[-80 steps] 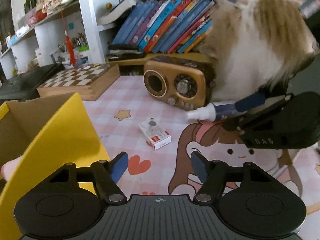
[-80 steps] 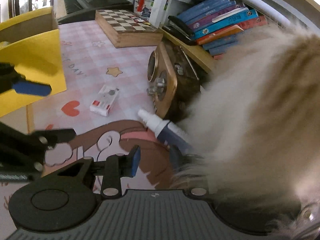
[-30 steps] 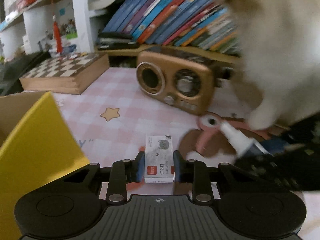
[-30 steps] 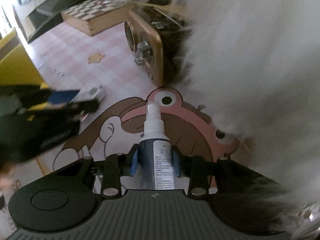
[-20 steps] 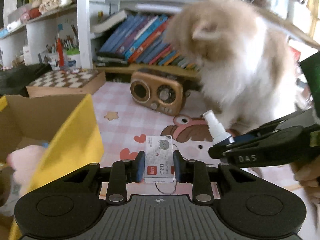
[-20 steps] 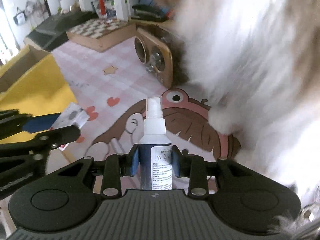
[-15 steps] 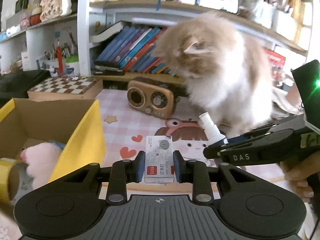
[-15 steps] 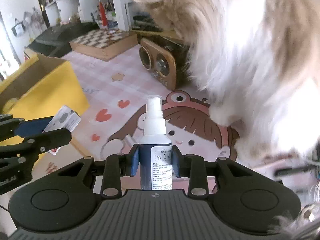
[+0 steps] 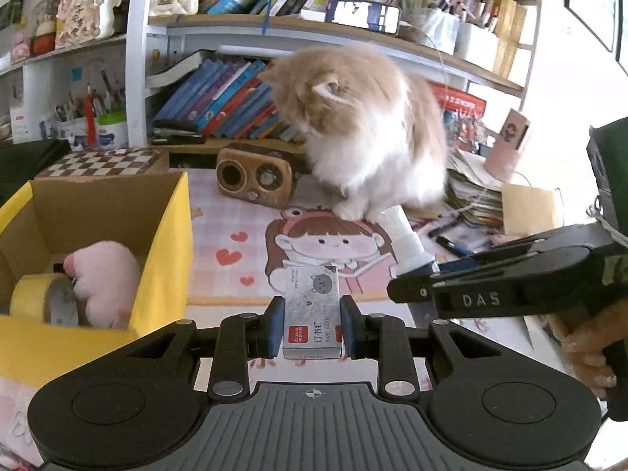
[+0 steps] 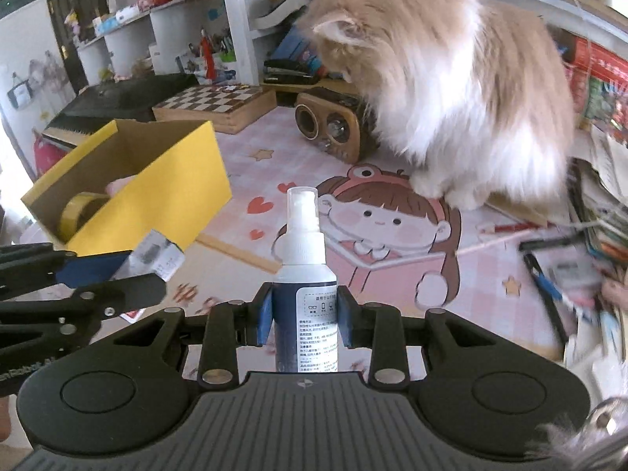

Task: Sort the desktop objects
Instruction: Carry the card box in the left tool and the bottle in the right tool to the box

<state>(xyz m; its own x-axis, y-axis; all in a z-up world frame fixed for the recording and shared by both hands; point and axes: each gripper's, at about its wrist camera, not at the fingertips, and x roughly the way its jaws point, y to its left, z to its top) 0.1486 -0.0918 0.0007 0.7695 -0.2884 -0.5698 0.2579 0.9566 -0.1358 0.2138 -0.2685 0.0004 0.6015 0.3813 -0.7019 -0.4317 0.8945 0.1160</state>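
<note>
Both grippers have lifted higher: left gripper stays clamped on the staple box, right gripper on the spray bottle.

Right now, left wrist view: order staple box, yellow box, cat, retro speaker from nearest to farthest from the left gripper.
1. staple box: held between the left gripper fingers.
2. yellow box: just left, near corner close to the gripper.
3. cat and retro speaker: both at the back of the mat, speaker left of the cat; too close to call.
</note>
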